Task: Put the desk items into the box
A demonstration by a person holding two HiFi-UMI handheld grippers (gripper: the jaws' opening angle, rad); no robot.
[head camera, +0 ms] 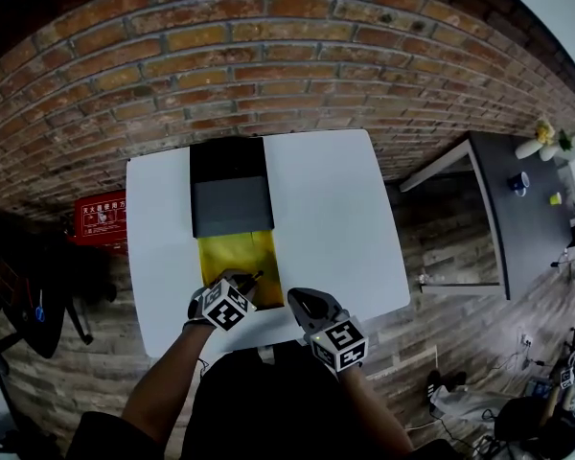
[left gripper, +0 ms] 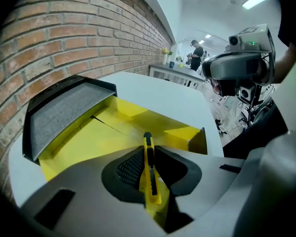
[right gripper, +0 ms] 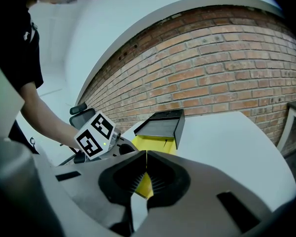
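Observation:
A box with a yellow inside (head camera: 241,257) and a black lid (head camera: 229,192) folded back lies open on the white table (head camera: 335,218). My left gripper (head camera: 244,286) hangs over the box's near end, shut on a yellow utility knife (left gripper: 149,169) whose black tip points forward between the pads. The left gripper view has the yellow box floor (left gripper: 101,139) and the lid (left gripper: 64,113) right ahead of the knife. My right gripper (right gripper: 146,155) is shut with nothing in it, at the table's near edge, just right of the box (right gripper: 157,143).
A brick wall runs along the table's far side. A red case (head camera: 103,218) sits on the floor to the left, and a dark desk (head camera: 517,209) stands to the right. The person's arms reach in from the bottom of the head view.

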